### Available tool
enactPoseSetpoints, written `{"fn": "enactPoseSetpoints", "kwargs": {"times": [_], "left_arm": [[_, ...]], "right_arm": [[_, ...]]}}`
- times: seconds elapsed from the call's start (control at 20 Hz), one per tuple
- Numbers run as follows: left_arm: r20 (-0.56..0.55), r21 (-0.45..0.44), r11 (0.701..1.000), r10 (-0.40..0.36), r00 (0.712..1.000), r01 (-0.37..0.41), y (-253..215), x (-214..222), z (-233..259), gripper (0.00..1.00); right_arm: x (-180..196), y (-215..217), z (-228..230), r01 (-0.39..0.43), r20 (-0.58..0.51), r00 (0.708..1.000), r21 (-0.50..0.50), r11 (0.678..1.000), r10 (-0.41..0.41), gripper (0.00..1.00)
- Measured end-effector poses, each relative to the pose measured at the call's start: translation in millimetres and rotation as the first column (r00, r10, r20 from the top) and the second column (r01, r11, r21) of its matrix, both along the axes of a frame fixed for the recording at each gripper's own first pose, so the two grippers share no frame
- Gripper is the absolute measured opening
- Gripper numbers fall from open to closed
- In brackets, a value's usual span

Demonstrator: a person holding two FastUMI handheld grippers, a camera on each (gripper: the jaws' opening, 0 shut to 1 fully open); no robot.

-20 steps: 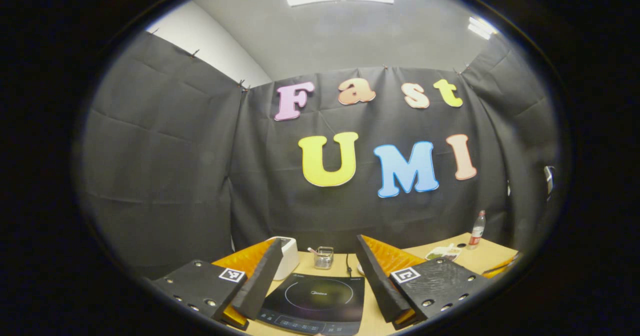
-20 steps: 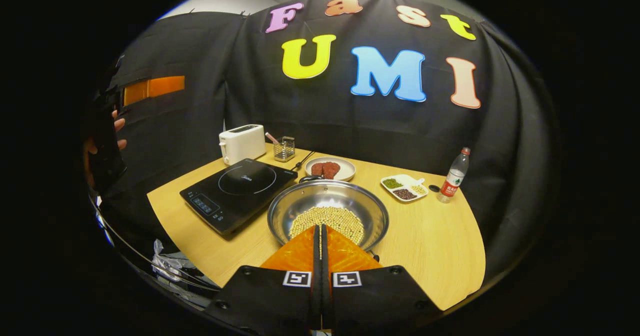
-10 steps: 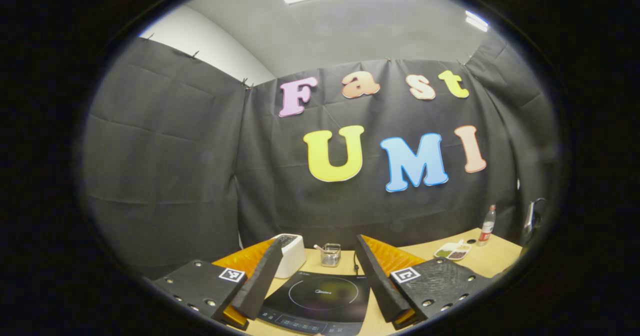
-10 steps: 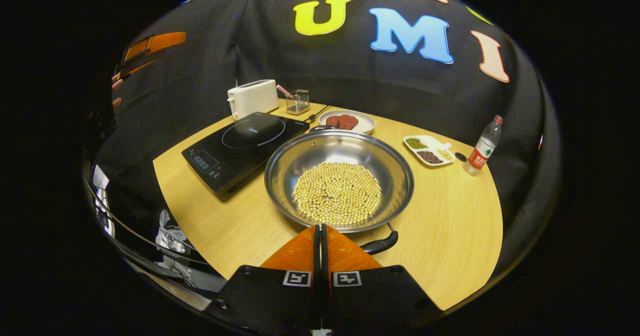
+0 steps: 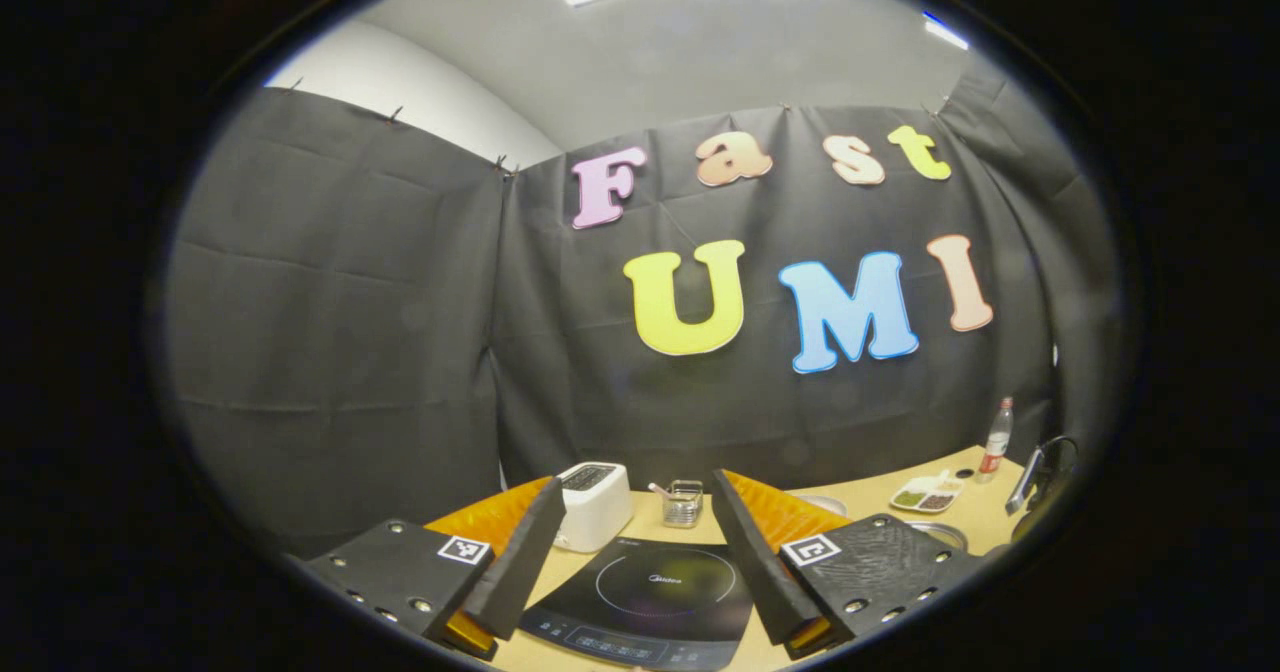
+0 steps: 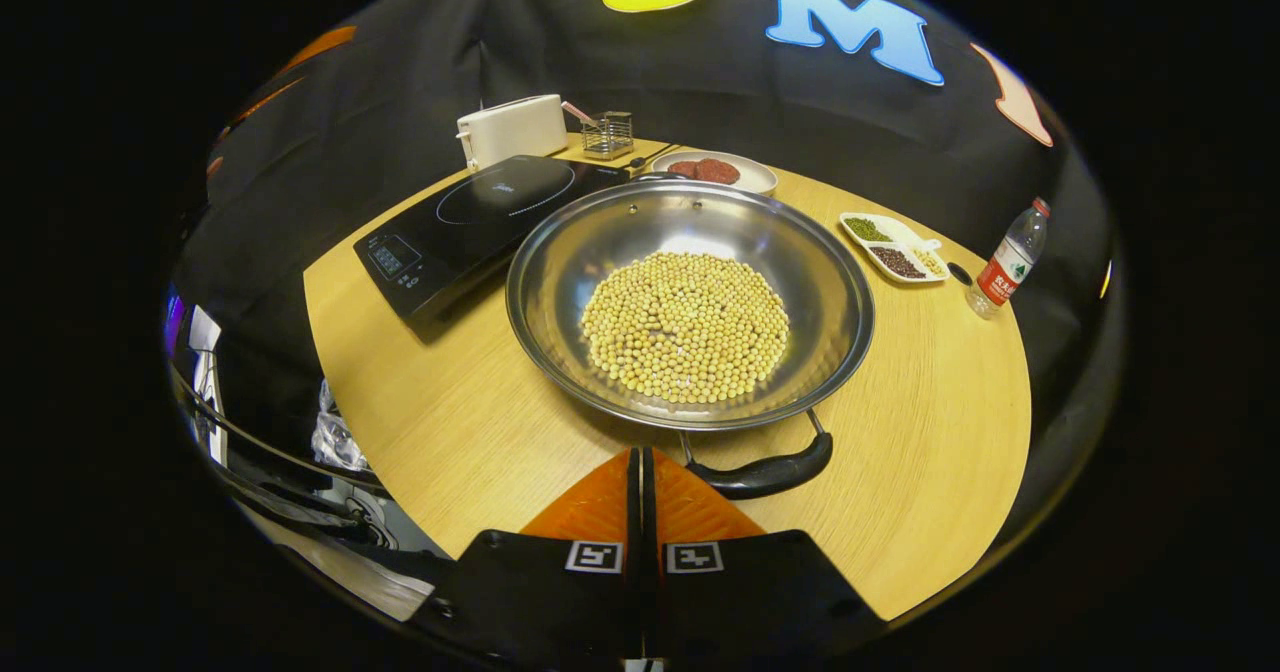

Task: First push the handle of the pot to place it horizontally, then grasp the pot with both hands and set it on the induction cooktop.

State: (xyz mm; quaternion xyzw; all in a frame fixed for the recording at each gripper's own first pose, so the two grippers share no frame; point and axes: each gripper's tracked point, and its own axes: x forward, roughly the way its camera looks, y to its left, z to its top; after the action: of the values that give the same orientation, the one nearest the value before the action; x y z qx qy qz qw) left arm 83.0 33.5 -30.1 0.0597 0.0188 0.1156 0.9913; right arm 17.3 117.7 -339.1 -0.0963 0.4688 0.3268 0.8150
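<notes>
Lower and closer than a second ago, the right gripper (image 6: 640,452) has come down toward the pot (image 6: 690,312), its fingers pressed together on nothing, tips just short of the near handle (image 6: 765,472). The pot, full of beans (image 6: 685,324), sits on the table (image 6: 480,432) beside the cooktop (image 6: 480,212). Held high, the left gripper (image 5: 635,512) is spread wide. The handle push looks about to begin.

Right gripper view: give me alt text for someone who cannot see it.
The right gripper, fingers closed together and holding nothing, hovers just short of the near handle of a steel pot of soybeans on a wooden table. The induction cooktop lies beyond the pot to the left.
</notes>
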Motion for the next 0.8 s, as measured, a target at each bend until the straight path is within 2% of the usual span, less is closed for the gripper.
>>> {"fn": "enactPoseSetpoints", "kwargs": {"times": [0.05,0.15,0.25,0.45,0.65,0.8], "left_arm": [[-0.002,-0.001,1.000,0.003,1.000,-0.003,-1,1,0,0.87],[-0.002,0.000,1.000,0.006,1.000,-0.006,-3,2,0,0.87],[0.001,0.002,1.000,0.009,1.000,-0.009,-5,2,-1,0.87],[0.000,0.002,1.000,0.007,1.000,-0.007,-14,4,-2,0.87],[0.001,0.006,1.000,0.004,1.000,-0.004,-23,6,-3,0.87],[-0.001,0.006,1.000,0.008,1.000,-0.008,-25,7,-3,0.90]], "right_arm": [[-1,-1,-3,-0.003,-0.009,1.000,-0.002,1.000,0.003,0.05],[-1,-1,-4,-0.001,-0.024,1.000,0.005,1.000,0.001,0.00],[1,-6,-4,-0.001,-0.019,1.000,-0.005,1.000,0.001,0.02],[9,-18,-6,0.005,-0.012,1.000,-0.021,1.000,-0.005,0.00],[20,-33,-8,0.034,-0.010,0.999,-0.034,0.999,-0.035,0.02],[26,-41,-9,0.058,-0.016,0.998,-0.034,0.998,-0.058,0.00]]}}
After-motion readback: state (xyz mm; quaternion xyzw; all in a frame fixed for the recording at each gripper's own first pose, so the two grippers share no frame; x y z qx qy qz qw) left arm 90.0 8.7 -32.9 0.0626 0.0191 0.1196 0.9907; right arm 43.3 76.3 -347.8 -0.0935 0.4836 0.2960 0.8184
